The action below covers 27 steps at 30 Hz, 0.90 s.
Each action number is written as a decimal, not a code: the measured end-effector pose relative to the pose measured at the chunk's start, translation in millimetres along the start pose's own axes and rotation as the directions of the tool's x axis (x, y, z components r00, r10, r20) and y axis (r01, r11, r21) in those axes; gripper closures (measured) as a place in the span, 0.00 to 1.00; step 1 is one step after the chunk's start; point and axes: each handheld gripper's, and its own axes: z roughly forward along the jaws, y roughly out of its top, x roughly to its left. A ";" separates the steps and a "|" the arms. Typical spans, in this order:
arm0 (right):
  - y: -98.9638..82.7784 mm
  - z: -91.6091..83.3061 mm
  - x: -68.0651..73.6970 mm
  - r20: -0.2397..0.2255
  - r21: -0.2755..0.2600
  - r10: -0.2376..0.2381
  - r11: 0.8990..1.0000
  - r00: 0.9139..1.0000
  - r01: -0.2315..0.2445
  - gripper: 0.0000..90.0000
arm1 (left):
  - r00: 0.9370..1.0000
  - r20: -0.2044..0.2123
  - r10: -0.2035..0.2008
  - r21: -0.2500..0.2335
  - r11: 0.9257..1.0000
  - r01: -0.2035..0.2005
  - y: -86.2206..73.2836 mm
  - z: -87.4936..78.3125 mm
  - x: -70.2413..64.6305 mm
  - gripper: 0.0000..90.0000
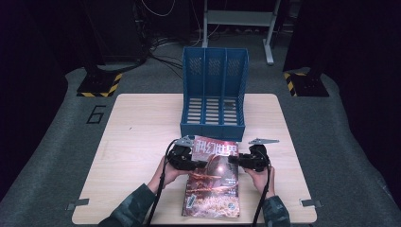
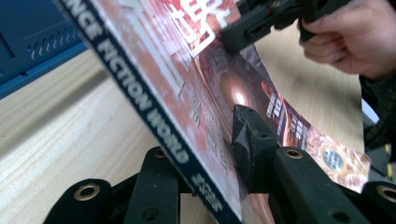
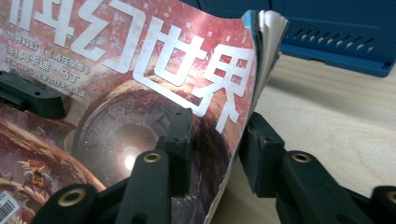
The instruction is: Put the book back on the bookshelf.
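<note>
Magazine (image 1: 213, 182) with a red cover and white Chinese title lies lengthwise on a light wooden table (image 1: 137, 142), just in front of a blue three-slot file rack (image 1: 213, 94), its far end lifted off the wood. Left gripper (image 1: 198, 163) pinches the spine edge (lettered "Science Fiction World") between its black jaws. Right gripper (image 1: 234, 159) straddles the opposite, open-page edge near the rack, one jaw on the cover and the other beneath the curling pages, pressing on them.
</note>
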 end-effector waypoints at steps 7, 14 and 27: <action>6.4 -7.8 17.4 0.060 -0.009 -0.061 0.998 0.996 0.061 0.82 | 0.999 0.043 -0.027 0.061 0.998 0.024 8.0 -3.9 6.8 0.78; 13.3 -13.6 26.5 0.055 -0.041 -0.111 0.993 0.992 0.113 0.86 | 0.995 0.087 -0.055 0.115 0.992 0.045 14.0 -9.4 15.4 0.75; 27.3 -34.0 42.1 0.081 -0.132 -0.170 0.975 0.982 0.179 0.89 | 0.997 0.040 0.067 0.019 0.998 -0.067 25.0 -24.1 3.2 0.80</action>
